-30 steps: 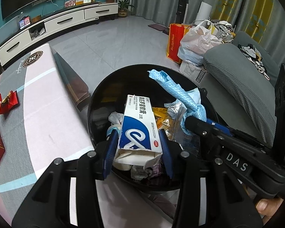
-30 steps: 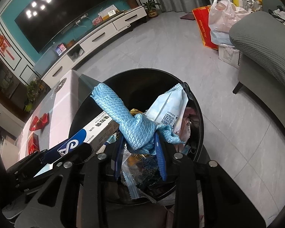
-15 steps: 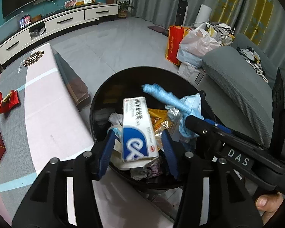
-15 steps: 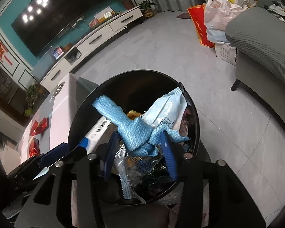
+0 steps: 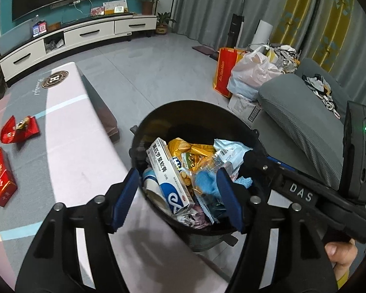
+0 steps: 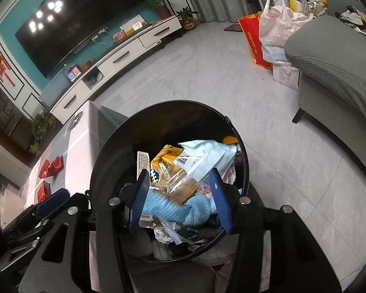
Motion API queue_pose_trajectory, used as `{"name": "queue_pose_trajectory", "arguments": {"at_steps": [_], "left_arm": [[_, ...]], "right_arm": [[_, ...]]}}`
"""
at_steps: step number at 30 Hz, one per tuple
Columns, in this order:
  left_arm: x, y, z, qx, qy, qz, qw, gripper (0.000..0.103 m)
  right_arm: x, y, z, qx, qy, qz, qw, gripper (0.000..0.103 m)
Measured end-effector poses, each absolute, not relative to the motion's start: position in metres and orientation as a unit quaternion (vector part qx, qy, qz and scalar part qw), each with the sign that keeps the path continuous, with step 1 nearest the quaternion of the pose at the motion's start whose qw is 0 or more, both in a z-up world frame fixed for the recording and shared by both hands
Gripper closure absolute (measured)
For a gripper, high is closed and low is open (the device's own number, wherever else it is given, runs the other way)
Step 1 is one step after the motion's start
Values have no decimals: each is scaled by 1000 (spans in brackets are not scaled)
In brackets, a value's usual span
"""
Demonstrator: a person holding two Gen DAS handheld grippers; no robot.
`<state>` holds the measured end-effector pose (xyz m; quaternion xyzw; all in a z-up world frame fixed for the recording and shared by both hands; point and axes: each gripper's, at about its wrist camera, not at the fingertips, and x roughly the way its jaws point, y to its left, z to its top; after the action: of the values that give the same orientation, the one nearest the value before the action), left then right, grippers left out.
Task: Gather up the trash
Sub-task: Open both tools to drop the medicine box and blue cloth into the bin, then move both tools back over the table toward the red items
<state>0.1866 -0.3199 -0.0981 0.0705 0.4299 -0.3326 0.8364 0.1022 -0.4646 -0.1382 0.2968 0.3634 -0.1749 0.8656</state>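
A black round bin (image 5: 195, 103) stands beside the table, full of wrappers. A white and blue box (image 5: 168, 173) lies in it on the left, and a crumpled blue cloth (image 6: 180, 210) lies on top of the trash. My left gripper (image 5: 177, 197) hovers over the bin's near rim. Its jaws are opening and its blue pads (image 5: 125, 195) stand clear of the box. My right gripper (image 6: 179, 195) hangs over the bin (image 6: 173, 103) with its jaws opening too. The cloth lies loose below them, touching neither pad.
A pink and grey covered table (image 5: 68, 146) left of the bin holds a red wrapper (image 5: 18, 130) and a red box (image 5: 1, 179). A grey sofa (image 5: 302, 122), shopping bags (image 5: 246, 73) and a white TV cabinet (image 5: 85, 34) ring the tiled floor.
Both grippers have opened. The box has dropped from the left jaws into the bin, and the blue cloth has fallen from the right jaws onto the trash. The left gripper has drawn back slightly.
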Motion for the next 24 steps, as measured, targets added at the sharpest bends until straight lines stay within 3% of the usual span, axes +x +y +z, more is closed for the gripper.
{"name": "queue_pose_trajectory", "arguments": {"at_steps": [2, 6, 9, 13, 15, 24], "left_arm": [[183, -312, -93, 65, 424, -330, 841, 34], [175, -285, -84, 41, 411, -323, 852, 18], [172, -262, -82, 25, 410, -308, 858, 15], [168, -237, -78, 28, 406, -273, 872, 11], [166, -226, -74, 30, 398, -256, 881, 3], [163, -162, -73, 9, 403, -185, 896, 3]], "right_arm": [[101, -461, -134, 289, 358, -181, 869, 45], [101, -455, -127, 271, 352, -188, 876, 37], [101, -447, -122, 248, 352, -195, 881, 36], [98, -434, -114, 227, 351, -201, 886, 24], [95, -427, -108, 216, 348, -200, 890, 22], [85, -377, -80, 148, 334, -184, 912, 5]]}}
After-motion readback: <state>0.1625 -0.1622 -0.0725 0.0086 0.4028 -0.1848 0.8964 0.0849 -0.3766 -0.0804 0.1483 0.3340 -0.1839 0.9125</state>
